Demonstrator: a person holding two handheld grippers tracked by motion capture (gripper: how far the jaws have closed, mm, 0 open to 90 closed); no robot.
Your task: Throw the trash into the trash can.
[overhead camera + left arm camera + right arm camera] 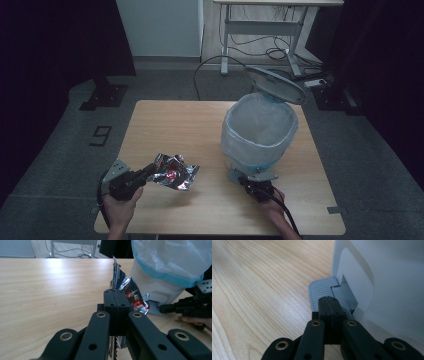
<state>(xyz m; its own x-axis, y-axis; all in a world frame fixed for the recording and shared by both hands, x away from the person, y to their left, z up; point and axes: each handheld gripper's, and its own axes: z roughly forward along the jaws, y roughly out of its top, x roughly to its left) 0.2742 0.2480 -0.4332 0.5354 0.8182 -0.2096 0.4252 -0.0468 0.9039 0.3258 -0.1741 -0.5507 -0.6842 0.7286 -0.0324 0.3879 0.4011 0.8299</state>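
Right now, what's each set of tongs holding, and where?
Left tongs: shut on the foil wrapper, at its edge. Right tongs: shut, holding nothing, over the bin pedal.

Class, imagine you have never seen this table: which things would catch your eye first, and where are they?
The crumpled silver foil wrapper with red print stands out, clamped in the left gripper near the wooden table's front left. To its right stands the white pedal bin lined with a translucent bag, lid raised. The right gripper, jaws shut, rests on its grey ribbed pedal.
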